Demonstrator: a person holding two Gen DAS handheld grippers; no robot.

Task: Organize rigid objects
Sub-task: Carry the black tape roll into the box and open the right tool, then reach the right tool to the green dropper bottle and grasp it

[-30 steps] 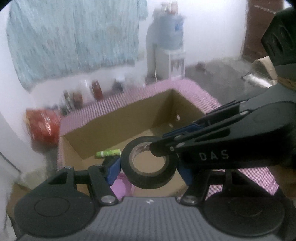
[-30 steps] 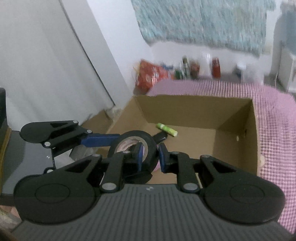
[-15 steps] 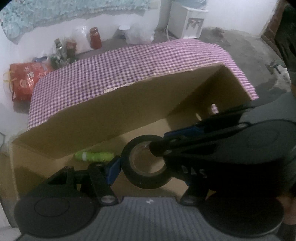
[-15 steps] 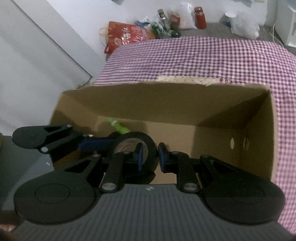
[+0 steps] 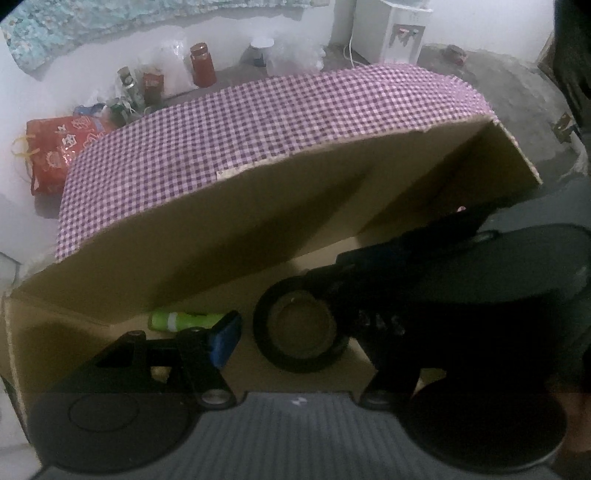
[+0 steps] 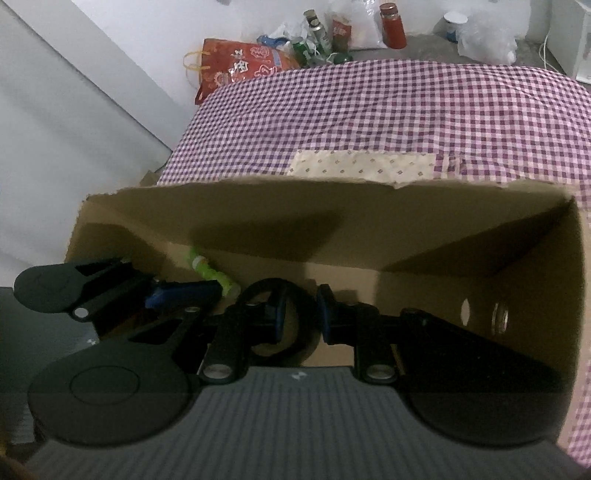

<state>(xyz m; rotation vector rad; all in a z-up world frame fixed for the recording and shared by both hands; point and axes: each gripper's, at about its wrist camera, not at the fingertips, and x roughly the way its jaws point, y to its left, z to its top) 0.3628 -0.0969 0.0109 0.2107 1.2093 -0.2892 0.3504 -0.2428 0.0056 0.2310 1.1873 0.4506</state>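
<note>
A black tape roll (image 5: 301,330) sits low inside the open cardboard box (image 5: 236,221), near its floor. My left gripper (image 5: 291,336) is open, its blue left pad (image 5: 223,341) clear of the roll. My right gripper (image 6: 299,314) reaches in from the right; its jaws stand apart, with one finger through the roll's hole (image 6: 275,321). The roll (image 6: 295,343) looks loose between both grippers. A green tube (image 5: 184,320) lies on the box floor to the left, also in the right wrist view (image 6: 212,271).
The box (image 6: 480,236) stands on a purple checked cloth (image 6: 369,110). A red bag (image 6: 240,66), bottles and jars (image 6: 393,26) stand on the floor beyond. The right box wall has small holes (image 6: 500,317).
Both grippers lowered the tape roll into the box. The left pad has come off the roll and the right jaws have spread.
</note>
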